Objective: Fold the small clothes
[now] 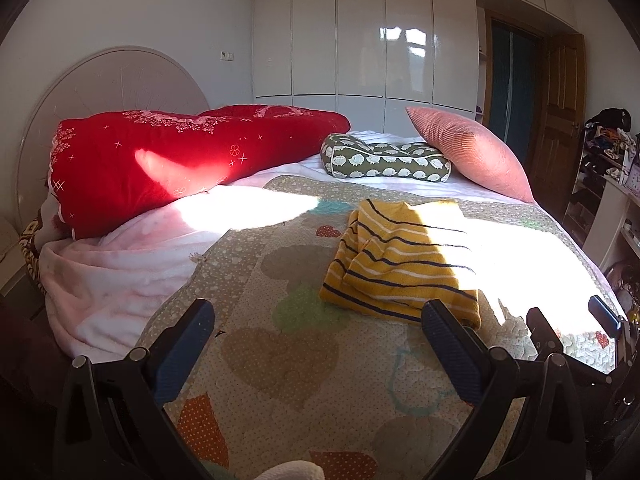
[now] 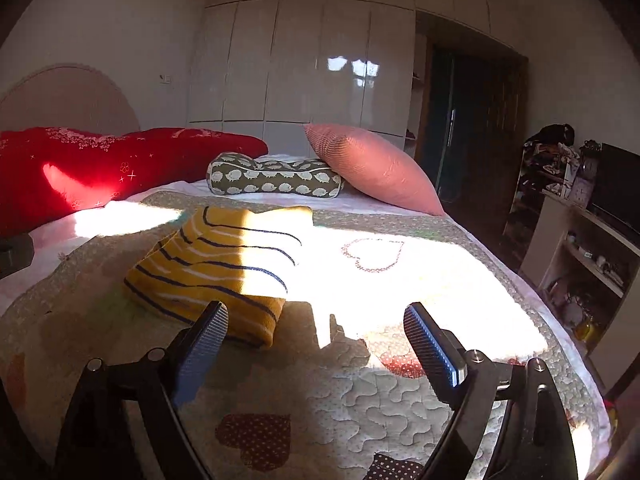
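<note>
Left tongs (image 1: 320,320) and right tongs (image 2: 316,322) gape wide, empty, just short of the folded striped sweater (image 1: 396,264).

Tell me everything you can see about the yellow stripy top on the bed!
The yellow striped top looks like a soft knit, mustard yellow with thin dark navy and white stripes. It is folded into a thick, layered bundle and lies flat on the patchwork quilt, with sunlight washing out its far end. Nothing holds it: the left gripper and right gripper are both open just in front of it. The pillows sit well behind it.
</note>
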`<move>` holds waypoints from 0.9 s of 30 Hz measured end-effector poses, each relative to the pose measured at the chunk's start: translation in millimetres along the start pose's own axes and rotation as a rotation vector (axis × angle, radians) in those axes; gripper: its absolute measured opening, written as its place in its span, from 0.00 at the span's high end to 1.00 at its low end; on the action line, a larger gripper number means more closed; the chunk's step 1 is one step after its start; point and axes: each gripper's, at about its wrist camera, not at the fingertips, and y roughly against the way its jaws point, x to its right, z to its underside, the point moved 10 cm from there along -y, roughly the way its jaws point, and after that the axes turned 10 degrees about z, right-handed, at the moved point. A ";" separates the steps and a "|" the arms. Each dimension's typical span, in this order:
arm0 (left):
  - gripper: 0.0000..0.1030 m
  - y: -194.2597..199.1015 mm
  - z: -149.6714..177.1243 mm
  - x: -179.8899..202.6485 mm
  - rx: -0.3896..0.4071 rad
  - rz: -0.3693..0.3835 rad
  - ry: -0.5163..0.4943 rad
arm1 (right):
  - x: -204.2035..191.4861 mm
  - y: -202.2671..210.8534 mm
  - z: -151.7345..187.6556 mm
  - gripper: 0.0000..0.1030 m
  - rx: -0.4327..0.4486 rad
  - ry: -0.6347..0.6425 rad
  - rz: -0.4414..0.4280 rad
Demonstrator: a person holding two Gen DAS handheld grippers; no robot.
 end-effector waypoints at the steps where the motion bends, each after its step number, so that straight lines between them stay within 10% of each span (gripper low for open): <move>1: 0.00 -2.1 1.8 0.7 -0.012 0.006 -0.002 | -1.2 -1.3 1.9 0.11 -0.013 0.006 -0.007; 27: 0.00 -41.0 48.6 13.8 -0.207 0.108 -0.004 | -23.9 -33.2 57.8 0.11 -0.260 0.114 -0.067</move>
